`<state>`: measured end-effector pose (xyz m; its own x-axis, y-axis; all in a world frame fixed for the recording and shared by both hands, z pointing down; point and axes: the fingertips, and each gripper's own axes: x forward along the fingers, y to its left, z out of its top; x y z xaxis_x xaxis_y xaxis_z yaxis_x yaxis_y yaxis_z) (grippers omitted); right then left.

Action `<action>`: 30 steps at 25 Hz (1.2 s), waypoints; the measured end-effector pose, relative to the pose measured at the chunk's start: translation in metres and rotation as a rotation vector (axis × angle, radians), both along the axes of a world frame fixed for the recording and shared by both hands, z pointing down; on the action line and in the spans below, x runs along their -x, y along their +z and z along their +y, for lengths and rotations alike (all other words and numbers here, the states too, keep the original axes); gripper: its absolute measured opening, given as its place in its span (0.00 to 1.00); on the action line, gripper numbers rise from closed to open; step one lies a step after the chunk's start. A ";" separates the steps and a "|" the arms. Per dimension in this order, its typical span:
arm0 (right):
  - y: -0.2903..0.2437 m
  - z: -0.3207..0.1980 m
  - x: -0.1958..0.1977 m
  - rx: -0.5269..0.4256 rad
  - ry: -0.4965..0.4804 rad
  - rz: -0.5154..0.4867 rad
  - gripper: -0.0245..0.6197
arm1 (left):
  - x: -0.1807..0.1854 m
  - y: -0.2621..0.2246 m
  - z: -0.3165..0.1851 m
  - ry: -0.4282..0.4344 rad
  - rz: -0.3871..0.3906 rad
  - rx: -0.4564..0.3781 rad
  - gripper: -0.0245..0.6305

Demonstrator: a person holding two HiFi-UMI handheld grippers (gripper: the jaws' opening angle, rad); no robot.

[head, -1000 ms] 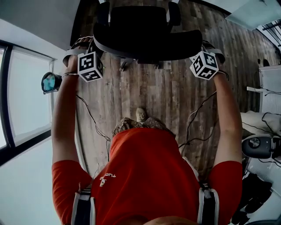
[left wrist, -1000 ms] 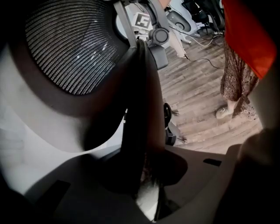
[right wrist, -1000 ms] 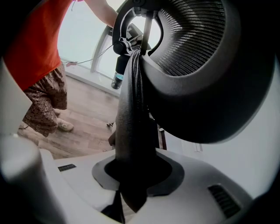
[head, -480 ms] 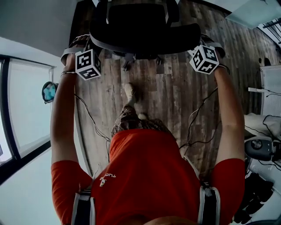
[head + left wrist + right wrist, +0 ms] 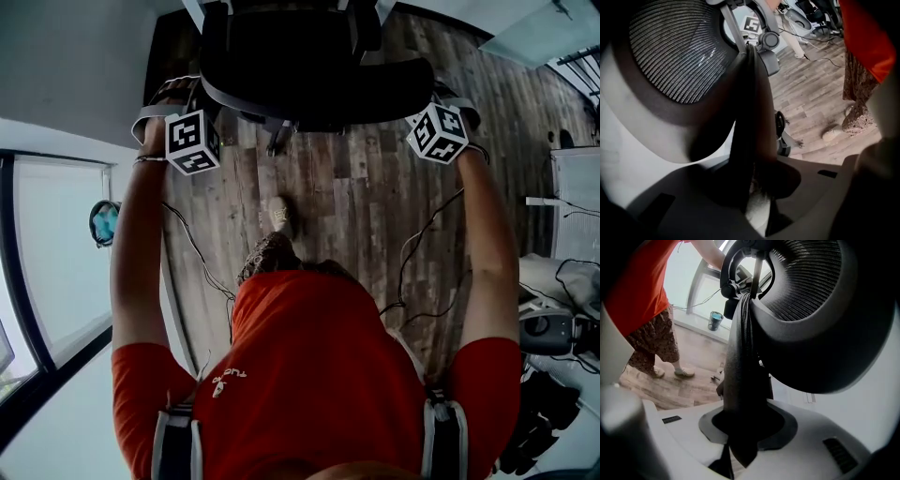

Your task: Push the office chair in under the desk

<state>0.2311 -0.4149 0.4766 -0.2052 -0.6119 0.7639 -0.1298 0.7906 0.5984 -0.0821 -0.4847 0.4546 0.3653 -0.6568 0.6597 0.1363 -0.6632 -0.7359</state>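
Note:
The black office chair (image 5: 309, 66) stands at the top of the head view, its mesh backrest toward me. My left gripper (image 5: 202, 101) is shut on the backrest's left edge and my right gripper (image 5: 427, 98) on its right edge. In the left gripper view the dark backrest frame (image 5: 747, 117) runs down into the left gripper (image 5: 751, 187), pinched between the jaws. In the right gripper view the same frame edge (image 5: 743, 357) sits clamped in the right gripper (image 5: 740, 427). The chair's base and wheels (image 5: 277, 136) show under the seat. The desk itself I cannot make out.
A wood plank floor (image 5: 366, 206) lies under me, with my foot (image 5: 278, 216) stepping on it. Cables (image 5: 422, 253) trail from both grippers. A teal cup (image 5: 105, 223) sits by the window at left. Equipment and bags (image 5: 553, 328) crowd the right side.
The chair has rolled away from me, further up the head view, with both grippers still on its backrest. My foot has stepped forward, and the teal cup has slid back along the left.

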 end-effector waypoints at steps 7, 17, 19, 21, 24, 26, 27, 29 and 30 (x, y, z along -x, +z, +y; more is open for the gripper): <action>0.002 -0.060 -0.002 0.017 0.013 0.007 0.21 | -0.003 0.003 -0.064 0.009 0.001 0.002 0.20; 0.005 -0.138 -0.012 0.028 0.023 0.008 0.21 | -0.012 0.006 -0.142 0.009 -0.003 0.012 0.20; 0.006 -0.151 -0.014 0.030 0.020 0.008 0.21 | -0.013 0.006 -0.154 0.003 -0.007 0.017 0.20; 0.007 -0.164 -0.016 0.030 0.015 0.006 0.21 | -0.014 0.007 -0.166 -0.003 -0.010 0.018 0.20; 0.009 -0.183 -0.019 0.031 0.009 0.006 0.21 | -0.017 0.009 -0.184 -0.011 -0.013 0.020 0.20; 0.008 -0.196 -0.021 0.030 0.005 0.006 0.21 | -0.019 0.009 -0.196 -0.015 -0.014 0.023 0.20; 0.007 -0.202 -0.023 0.029 0.003 0.005 0.21 | -0.021 0.008 -0.201 -0.017 -0.014 0.023 0.20; 0.006 -0.214 -0.028 0.028 -0.004 0.002 0.21 | -0.026 0.006 -0.212 -0.019 -0.012 0.020 0.20; 0.005 -0.220 -0.030 0.029 -0.009 0.002 0.21 | -0.028 0.005 -0.217 -0.020 -0.011 0.019 0.20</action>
